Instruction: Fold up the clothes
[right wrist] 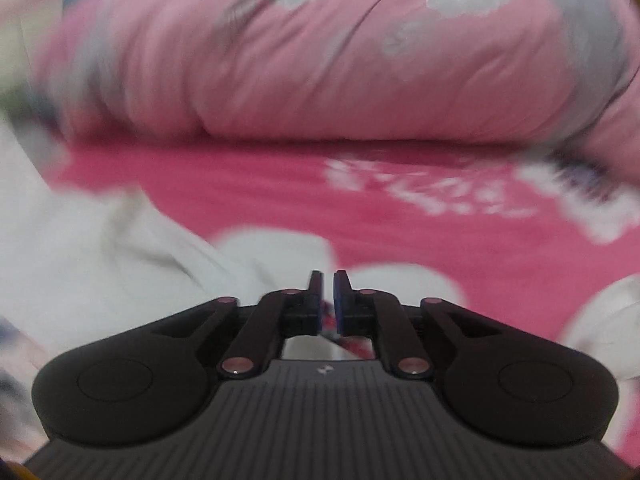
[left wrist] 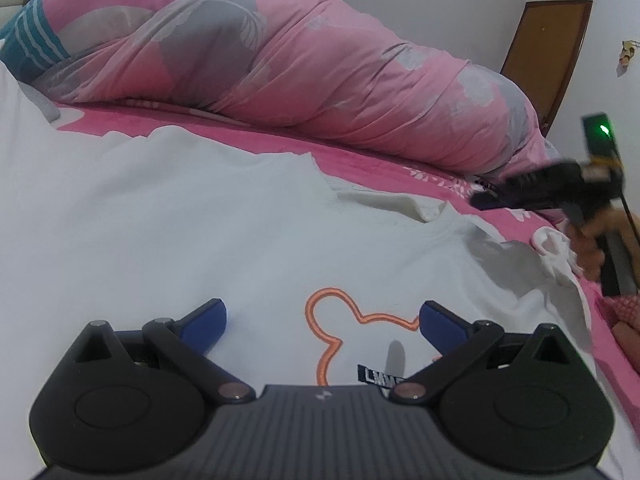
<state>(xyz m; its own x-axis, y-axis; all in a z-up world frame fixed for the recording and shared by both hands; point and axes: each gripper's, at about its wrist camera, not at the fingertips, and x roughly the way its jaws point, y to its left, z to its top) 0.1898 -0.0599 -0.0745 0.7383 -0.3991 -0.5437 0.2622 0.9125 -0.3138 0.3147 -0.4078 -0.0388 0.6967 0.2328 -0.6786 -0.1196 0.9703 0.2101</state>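
A white T-shirt (left wrist: 180, 220) with an orange mouse-head outline (left wrist: 330, 290) lies spread on the pink bed sheet (left wrist: 380, 160). My left gripper (left wrist: 322, 312) hovers just over the print, jaws wide open with nothing between them. The shirt's right side is rumpled, with a fold (left wrist: 400, 200) turned up. My right gripper (left wrist: 486, 200) is held by a hand (left wrist: 592, 248) above the shirt's far right edge and looks blurred. In the right wrist view the right gripper (right wrist: 328, 280) shows only a narrow gap between its pads, with no cloth in it, over white cloth (right wrist: 80, 260) and sheet.
A rolled pink and grey quilt (left wrist: 320, 60) runs along the far side of the bed. A teal striped pillow (left wrist: 32, 40) lies at the far left. A brown door (left wrist: 548, 48) stands in the white wall at the right.
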